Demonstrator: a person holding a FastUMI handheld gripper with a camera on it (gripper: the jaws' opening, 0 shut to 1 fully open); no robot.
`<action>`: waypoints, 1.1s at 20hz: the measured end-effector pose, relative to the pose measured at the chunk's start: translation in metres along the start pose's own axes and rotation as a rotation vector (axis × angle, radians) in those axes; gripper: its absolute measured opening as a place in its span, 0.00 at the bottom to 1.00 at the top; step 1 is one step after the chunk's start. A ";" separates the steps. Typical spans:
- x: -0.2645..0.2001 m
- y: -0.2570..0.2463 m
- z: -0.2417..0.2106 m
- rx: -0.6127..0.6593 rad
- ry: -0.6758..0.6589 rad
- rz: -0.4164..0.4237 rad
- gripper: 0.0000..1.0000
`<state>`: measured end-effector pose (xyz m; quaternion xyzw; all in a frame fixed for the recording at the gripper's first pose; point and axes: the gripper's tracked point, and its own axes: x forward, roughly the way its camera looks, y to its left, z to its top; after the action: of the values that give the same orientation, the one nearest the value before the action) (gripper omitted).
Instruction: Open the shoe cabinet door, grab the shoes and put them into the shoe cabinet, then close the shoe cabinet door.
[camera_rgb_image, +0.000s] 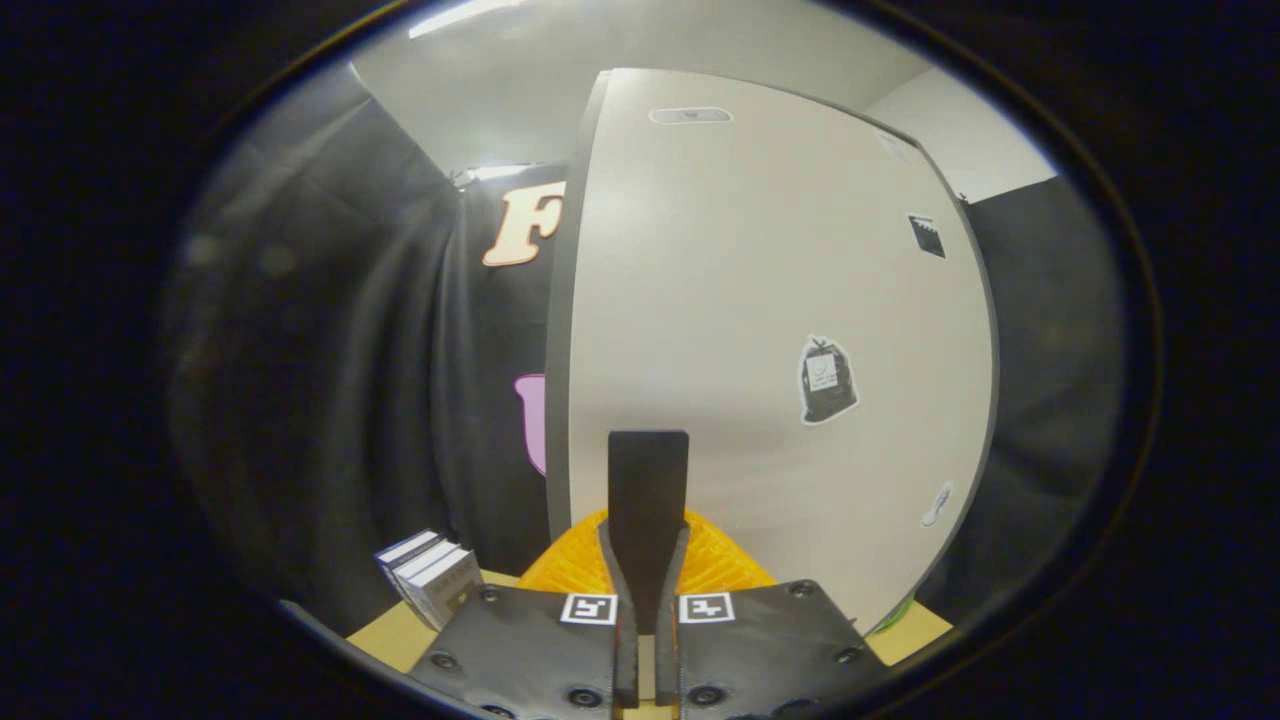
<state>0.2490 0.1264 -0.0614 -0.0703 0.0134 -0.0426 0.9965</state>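
Jaws together, seemingly against cabinet door (760, 330).

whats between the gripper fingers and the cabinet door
In the gripper view, an orange ribbed object sits just ahead of the shut gripper, at the foot of the white cabinet door. What it is cannot be told.

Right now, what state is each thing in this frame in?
Gripper: fingers shut together, holding nothing, pointing at the door.
Cabinet door: just ahead of the fingers; open or closed cannot be told.
Orange basket: below the door.
Boxes: standing upright beside the basket.
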 end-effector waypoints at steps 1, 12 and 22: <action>-0.008 -0.002 -0.002 0.005 0.002 0.008 0.08; -0.060 -0.021 0.001 0.014 0.012 0.079 0.08; -0.118 -0.058 0.004 0.021 0.023 0.148 0.08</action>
<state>0.1272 0.0803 -0.0464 -0.0580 0.0296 0.0302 0.9974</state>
